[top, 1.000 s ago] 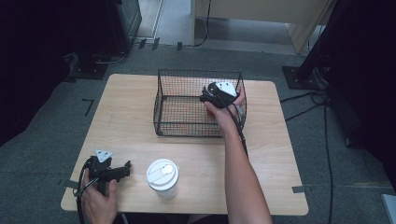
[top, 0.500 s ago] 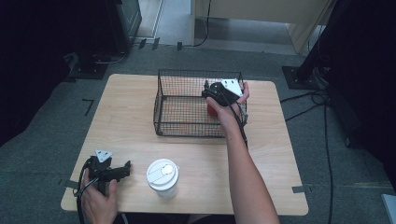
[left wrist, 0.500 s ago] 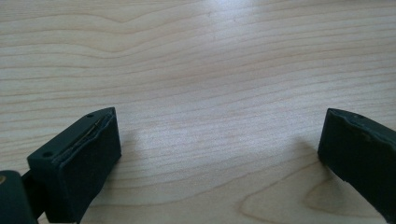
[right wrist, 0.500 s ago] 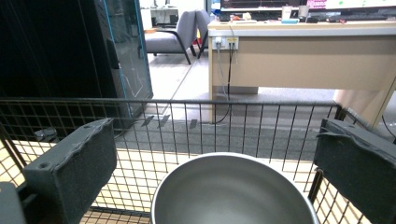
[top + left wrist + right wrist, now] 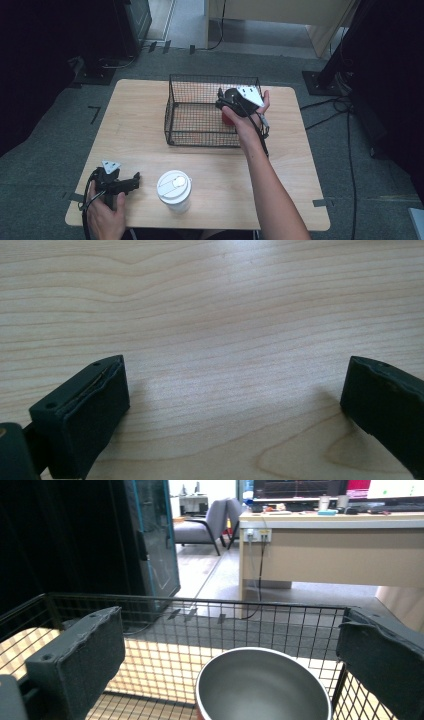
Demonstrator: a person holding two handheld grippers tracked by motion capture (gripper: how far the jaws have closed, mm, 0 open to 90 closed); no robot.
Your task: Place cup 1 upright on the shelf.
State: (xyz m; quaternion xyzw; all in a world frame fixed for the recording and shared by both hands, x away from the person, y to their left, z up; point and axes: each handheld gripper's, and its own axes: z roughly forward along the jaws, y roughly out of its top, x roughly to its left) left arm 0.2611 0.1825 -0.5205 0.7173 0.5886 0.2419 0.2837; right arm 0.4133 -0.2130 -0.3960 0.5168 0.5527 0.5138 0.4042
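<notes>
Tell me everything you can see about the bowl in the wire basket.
The bowl is round, upright and empty, with a dull grey, metal-looking inside and a thin rim. A red outside shows at its lower edge, and as a red patch in the high view. It sits in the black wire basket, near its right wall. The right gripper hangs open above it, its jaws wide apart and not touching it.

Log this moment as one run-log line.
right gripper: open, over red cup in wire basket | left gripper: open, resting on table
</notes>
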